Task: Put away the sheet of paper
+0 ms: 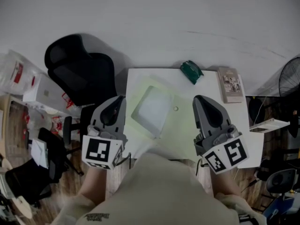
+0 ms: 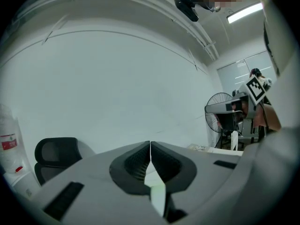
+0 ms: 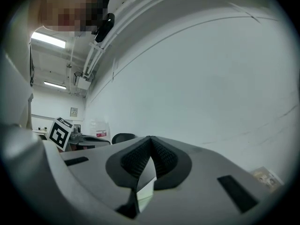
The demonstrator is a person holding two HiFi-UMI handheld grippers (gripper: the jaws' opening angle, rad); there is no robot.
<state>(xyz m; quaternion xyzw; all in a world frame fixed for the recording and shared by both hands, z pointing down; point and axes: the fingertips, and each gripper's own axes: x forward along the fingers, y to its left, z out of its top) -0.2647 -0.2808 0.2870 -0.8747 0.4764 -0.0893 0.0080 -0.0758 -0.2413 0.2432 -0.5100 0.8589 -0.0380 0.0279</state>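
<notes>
A white sheet of paper lies flat on a pale green folder-like pad in the middle of the white table. My left gripper hovers at the table's left edge, just left of the paper, with its jaws closed tip to tip and nothing between them. My right gripper hangs over the right half of the table, also shut and empty. Both gripper views look up past the table at the white wall, with the left gripper and the right gripper closed; the paper is hidden there.
A dark green object and a booklet lie at the table's far edge. A black office chair stands left of the table, a fan at the right. Bags and boxes crowd the floor at the left.
</notes>
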